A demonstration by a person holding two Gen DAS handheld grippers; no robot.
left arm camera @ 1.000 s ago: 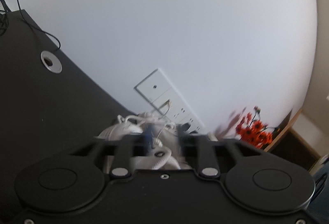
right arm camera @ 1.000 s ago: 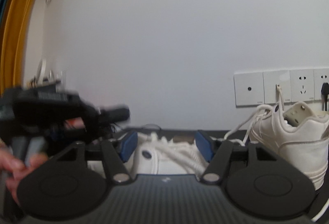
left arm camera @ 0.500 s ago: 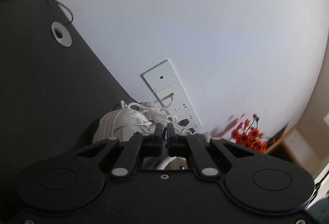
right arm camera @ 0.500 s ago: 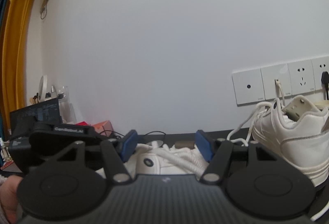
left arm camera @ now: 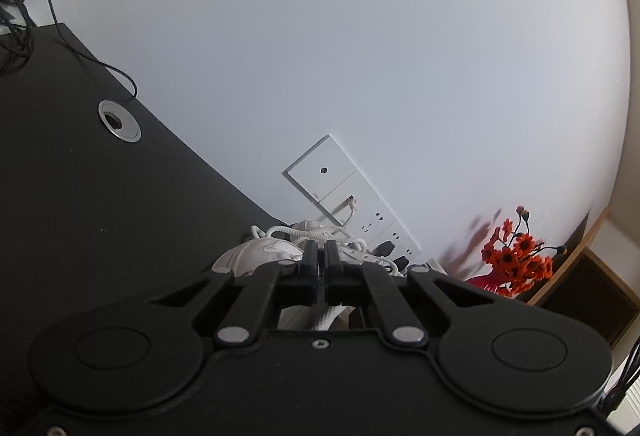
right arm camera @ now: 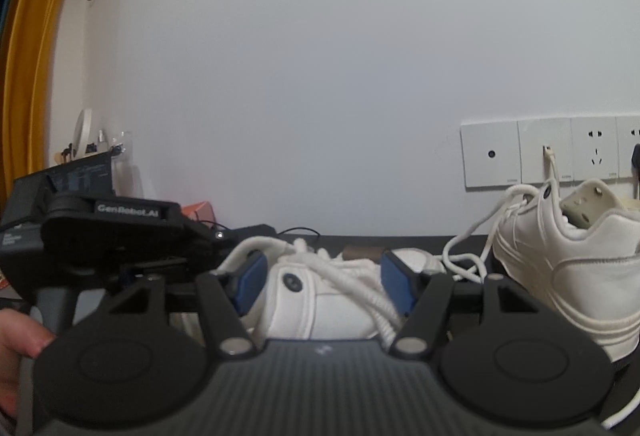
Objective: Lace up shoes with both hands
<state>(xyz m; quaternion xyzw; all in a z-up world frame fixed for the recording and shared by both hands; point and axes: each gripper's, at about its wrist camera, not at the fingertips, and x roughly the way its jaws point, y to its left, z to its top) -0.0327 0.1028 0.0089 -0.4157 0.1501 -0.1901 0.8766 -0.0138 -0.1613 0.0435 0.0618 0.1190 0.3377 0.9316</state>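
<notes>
L claw (left arm camera: 322, 256) clamped shut, lace grip unconfirmed | R claw (right arm camera: 324, 282) open astride near shoe (right arm camera: 320, 304) | pull lace (right arm camera: 360, 288) taut w/o tipping shoe

— Where was room to pass?
— At ten o'clock, the bare black desk (left arm camera: 120, 216) lay open.
— And obstacles?
— The second shoe (right arm camera: 568, 268) blocked three o'clock; the wall (right arm camera: 320, 76) closed twelve.

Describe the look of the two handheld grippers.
Left gripper: matte black body, two round discs, silver pivot pins, black fingers. Right gripper: same black build over a ribbed grey housing, with blue pads. White "GenRobot.AI" lettering marks the left gripper's side in the right view.
</notes>
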